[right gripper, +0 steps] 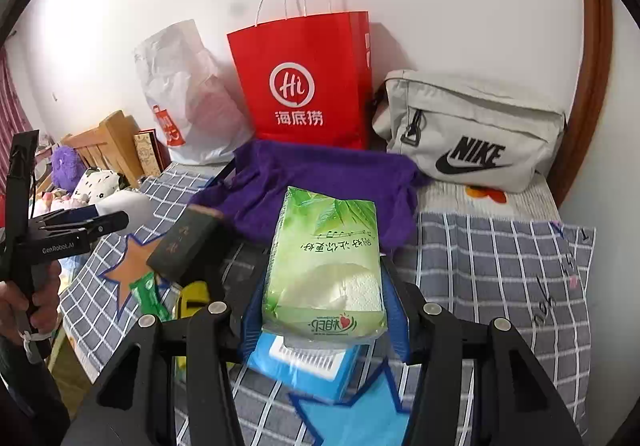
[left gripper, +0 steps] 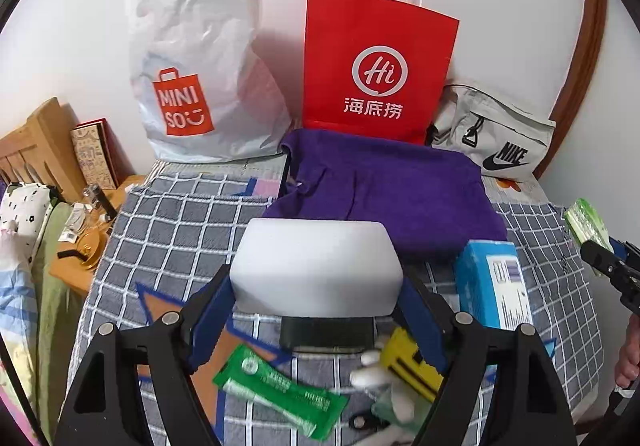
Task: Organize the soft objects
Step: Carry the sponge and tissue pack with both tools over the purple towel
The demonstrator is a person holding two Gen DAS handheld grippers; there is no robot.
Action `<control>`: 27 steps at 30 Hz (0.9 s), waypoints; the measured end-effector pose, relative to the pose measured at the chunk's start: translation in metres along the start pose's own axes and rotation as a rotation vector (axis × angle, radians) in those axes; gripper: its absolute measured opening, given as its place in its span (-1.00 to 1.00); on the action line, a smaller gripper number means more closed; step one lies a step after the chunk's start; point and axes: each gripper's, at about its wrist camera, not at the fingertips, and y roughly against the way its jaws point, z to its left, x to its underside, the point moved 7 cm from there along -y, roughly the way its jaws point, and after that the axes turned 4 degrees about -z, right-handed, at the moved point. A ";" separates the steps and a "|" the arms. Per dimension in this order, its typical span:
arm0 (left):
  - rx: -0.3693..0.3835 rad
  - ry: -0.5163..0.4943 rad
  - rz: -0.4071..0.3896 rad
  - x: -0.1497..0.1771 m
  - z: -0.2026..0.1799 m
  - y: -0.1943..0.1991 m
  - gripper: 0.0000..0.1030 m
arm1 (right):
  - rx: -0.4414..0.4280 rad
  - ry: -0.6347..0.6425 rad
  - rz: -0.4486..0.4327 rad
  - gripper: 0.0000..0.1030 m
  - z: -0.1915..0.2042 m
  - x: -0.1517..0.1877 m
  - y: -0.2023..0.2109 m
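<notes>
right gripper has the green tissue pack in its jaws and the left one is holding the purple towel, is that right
Not quite. The right gripper does hold the green tissue pack, but the left gripper holds a white sponge block, not the purple towel. The left wrist view shows the towel lying on the checked cloth behind the block.

Bags wall off the bed's far edge

Bare checked blanket [right gripper: 500, 258] lies open near the right edge; purple towel [right gripper: 320, 182], red paper bag [right gripper: 308, 86] and Nike pouch [right gripper: 472, 130] block beyond.
</notes>
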 end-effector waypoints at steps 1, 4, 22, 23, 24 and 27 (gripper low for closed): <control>-0.001 0.002 0.006 -0.002 0.001 -0.005 0.54 | 0.000 0.000 0.000 -0.01 -0.001 -0.003 -0.004; -0.003 0.006 0.029 -0.009 0.001 -0.024 0.54 | 0.002 -0.007 0.011 -0.01 -0.006 -0.014 -0.021; 0.024 0.028 0.115 -0.051 -0.006 -0.120 0.54 | -0.005 0.007 0.103 -0.01 -0.033 -0.057 -0.143; 0.025 0.031 0.120 -0.052 -0.007 -0.125 0.54 | -0.006 0.010 0.111 -0.01 -0.036 -0.057 -0.150; 0.029 0.034 0.128 -0.054 -0.008 -0.132 0.54 | -0.007 0.011 0.119 -0.01 -0.038 -0.058 -0.156; 0.048 0.043 0.148 -0.056 -0.012 -0.147 0.54 | -0.014 0.023 0.147 -0.01 -0.044 -0.057 -0.175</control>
